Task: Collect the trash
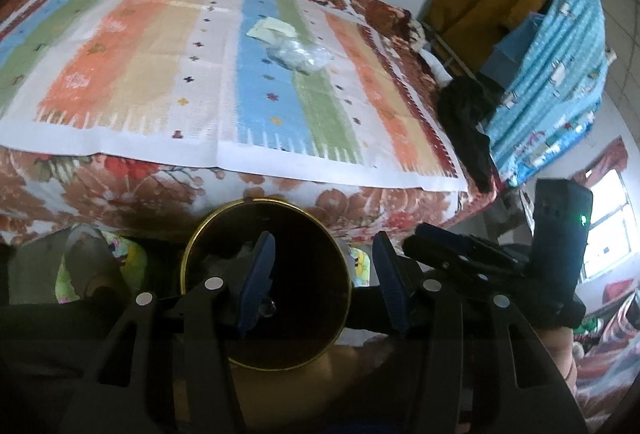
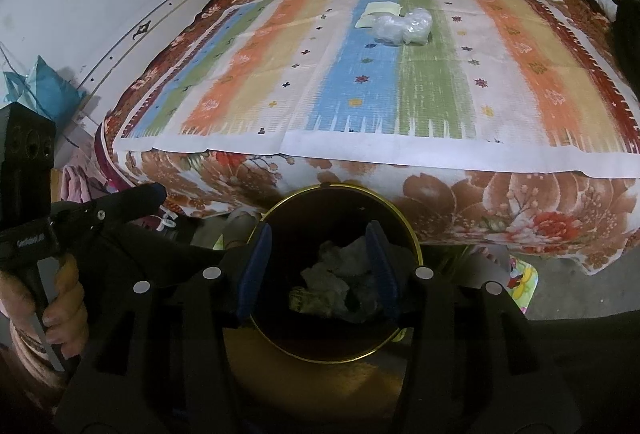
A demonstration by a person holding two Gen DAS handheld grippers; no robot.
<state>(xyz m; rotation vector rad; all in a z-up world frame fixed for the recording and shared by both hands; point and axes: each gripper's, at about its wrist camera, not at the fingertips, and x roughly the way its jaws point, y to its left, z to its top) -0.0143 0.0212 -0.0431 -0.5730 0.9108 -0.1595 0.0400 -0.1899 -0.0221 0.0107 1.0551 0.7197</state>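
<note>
left gripper [image 1: 324, 282]: jaws apart, empty, over bin [image 1: 208, 234] | right gripper [image 2: 316, 270]: jaws apart, empty, above crumpled trash [image 2: 332, 286] in bin | plastic wad [image 2: 404, 26] touching paper slips [image 2: 380, 12] on bed's striped mat [image 2: 440, 94]

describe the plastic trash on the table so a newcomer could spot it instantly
Start at the table's striped cloth. Far from the near edge, where blue stripe meets green, lies a crumpled clear plastic bag. It touches a flat pale yellow paper on its left; the bag is the shiny, see-through, lumpy one.
</note>
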